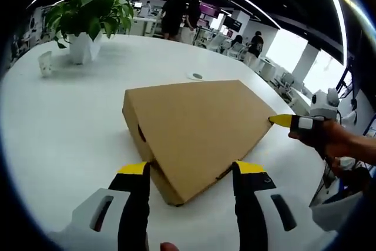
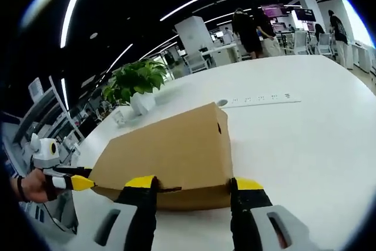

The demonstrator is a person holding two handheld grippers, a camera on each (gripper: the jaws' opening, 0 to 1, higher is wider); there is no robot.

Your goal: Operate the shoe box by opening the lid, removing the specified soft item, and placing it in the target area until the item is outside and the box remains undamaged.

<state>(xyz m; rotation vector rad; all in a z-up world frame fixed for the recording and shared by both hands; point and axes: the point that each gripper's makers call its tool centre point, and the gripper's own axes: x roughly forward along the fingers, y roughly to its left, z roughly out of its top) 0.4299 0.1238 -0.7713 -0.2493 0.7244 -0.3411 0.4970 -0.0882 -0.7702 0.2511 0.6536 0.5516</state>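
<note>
One box, one plant, two grippers sitting on a white table.

One closed brown cardboard shoe box (image 1: 200, 130) is lying there; one leafy green plant in a white pot (image 1: 87, 19) is standing behind it. Two yellow-tipped grippers, left (image 1: 191, 168) and right (image 2: 191, 183), are flanking the box; one small white cup (image 1: 45, 63) is standing near the plant.

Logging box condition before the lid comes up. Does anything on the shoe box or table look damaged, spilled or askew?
Nothing stands out. The shoe box lies closed on the white table, its cardboard without visible tears or dents. The potted plant stands upright, nothing spilled.
</note>
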